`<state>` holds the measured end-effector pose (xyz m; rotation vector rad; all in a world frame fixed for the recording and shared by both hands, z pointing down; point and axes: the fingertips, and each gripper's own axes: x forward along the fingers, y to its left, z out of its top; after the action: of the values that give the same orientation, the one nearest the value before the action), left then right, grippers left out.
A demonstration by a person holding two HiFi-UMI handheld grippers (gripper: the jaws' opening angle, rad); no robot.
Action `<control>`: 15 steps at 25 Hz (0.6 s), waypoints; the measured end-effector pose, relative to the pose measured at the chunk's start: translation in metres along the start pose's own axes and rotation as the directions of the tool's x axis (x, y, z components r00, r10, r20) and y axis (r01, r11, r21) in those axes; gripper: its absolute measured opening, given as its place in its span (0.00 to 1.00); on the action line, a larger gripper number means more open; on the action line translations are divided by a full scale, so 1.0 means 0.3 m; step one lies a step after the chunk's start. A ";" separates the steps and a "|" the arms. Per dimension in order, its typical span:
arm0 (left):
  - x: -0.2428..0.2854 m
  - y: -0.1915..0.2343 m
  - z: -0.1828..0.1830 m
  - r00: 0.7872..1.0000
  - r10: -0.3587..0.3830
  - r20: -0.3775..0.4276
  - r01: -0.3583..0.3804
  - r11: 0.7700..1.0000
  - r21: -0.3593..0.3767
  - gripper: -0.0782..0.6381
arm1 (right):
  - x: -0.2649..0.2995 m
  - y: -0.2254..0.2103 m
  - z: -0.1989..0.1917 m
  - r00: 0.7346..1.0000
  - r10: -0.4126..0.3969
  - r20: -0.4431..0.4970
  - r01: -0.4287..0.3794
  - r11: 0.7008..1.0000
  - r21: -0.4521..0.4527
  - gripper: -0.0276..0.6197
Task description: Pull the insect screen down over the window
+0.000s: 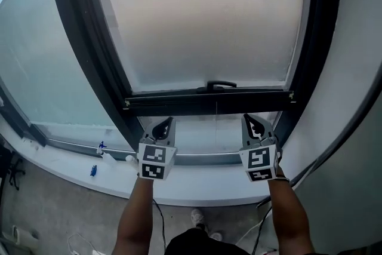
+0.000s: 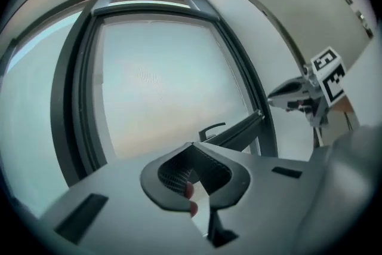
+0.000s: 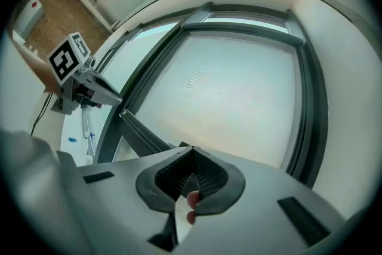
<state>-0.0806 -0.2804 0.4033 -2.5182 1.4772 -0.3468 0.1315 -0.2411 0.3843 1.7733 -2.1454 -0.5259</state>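
Observation:
The insect screen (image 1: 203, 15) hangs over most of the window as a pale grey mesh. Its dark bottom bar (image 1: 179, 103) lies across the frame a short way above the sill, with a small black handle (image 1: 221, 85) on top. A strip of bare glass (image 1: 209, 134) shows under the bar. My left gripper (image 1: 165, 122) and right gripper (image 1: 252, 121) point up just below the bar, apart from it. Both are shut with nothing between the jaws. In the left gripper view the shut left gripper (image 2: 192, 146) faces the bar (image 2: 242, 127). The right gripper view shows the same of the right gripper (image 3: 191, 149).
The dark window frame (image 1: 83, 39) rises on the left and a white wall (image 1: 358, 68) stands close on the right. The white sill (image 1: 197, 185) runs below the grippers, with small blue items (image 1: 101, 145) on its left part. Cables (image 1: 262, 224) hang by the person's right arm.

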 end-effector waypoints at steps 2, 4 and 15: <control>-0.051 -0.016 -0.013 1.000 0.016 0.017 -0.014 0.993 -0.119 0.11 | -0.050 0.002 -0.006 1.000 -0.020 0.004 0.019 0.996 0.088 0.05; -0.097 -0.023 -0.028 0.999 0.045 0.020 -0.040 0.977 -0.207 0.11 | -0.095 -0.003 -0.021 0.999 -0.037 -0.001 0.037 0.982 0.184 0.05; -0.222 -0.145 -0.076 0.999 0.038 0.025 -0.032 0.974 -0.223 0.11 | -0.246 0.087 -0.066 0.997 -0.074 -0.017 0.075 0.932 0.354 0.05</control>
<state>-0.0829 -0.2023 0.4309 -2.6492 1.6292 -0.1441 0.1316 -0.1660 0.4138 2.0438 -2.2909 -0.1546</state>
